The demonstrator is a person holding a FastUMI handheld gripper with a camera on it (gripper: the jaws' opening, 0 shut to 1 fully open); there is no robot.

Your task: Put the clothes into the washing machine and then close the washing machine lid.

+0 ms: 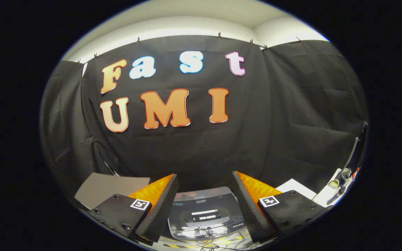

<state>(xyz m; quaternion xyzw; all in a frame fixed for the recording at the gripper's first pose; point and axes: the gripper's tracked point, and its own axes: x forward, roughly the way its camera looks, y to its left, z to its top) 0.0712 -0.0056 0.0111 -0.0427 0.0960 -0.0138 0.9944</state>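
Jaws (205,195) wide open, holding nothing. Washing machine (206,214) sits low between fingers, just ahead, lid shut.

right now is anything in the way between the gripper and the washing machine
Nothing visible is. The gripper is open with nothing between its fingers, and the washing machine shows in the gap between them, below and just ahead, its lid down. Black cloth hangs beyond it, and a grey board lies off to the left.
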